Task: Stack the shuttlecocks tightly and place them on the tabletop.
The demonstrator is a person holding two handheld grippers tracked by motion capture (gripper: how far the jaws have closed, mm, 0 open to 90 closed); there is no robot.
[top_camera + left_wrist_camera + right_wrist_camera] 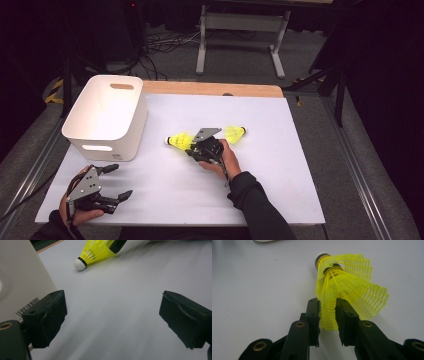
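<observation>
A yellow mesh shuttlecock (180,140) with a white cork lies on the white table (165,195), cork pointing left toward the bin. My right gripper (191,146) is at its skirt end. In the right gripper view the jaws (328,302) stand narrow with the skirt of the shuttlecock (352,285) pinched between the pads, and a second layer of skirt flares out to the right. My left gripper (121,181) rests near the table's front left corner, jaws wide apart and nothing between them (112,307). The left gripper view looks across at the shuttlecock (96,252).
A second yellow shuttlecock (235,134) lies just right of my right hand. A white plastic bin (107,132) with handle slots stands at the back left, close to my left gripper (17,277). A wooden strip (210,89) edges the table's far side.
</observation>
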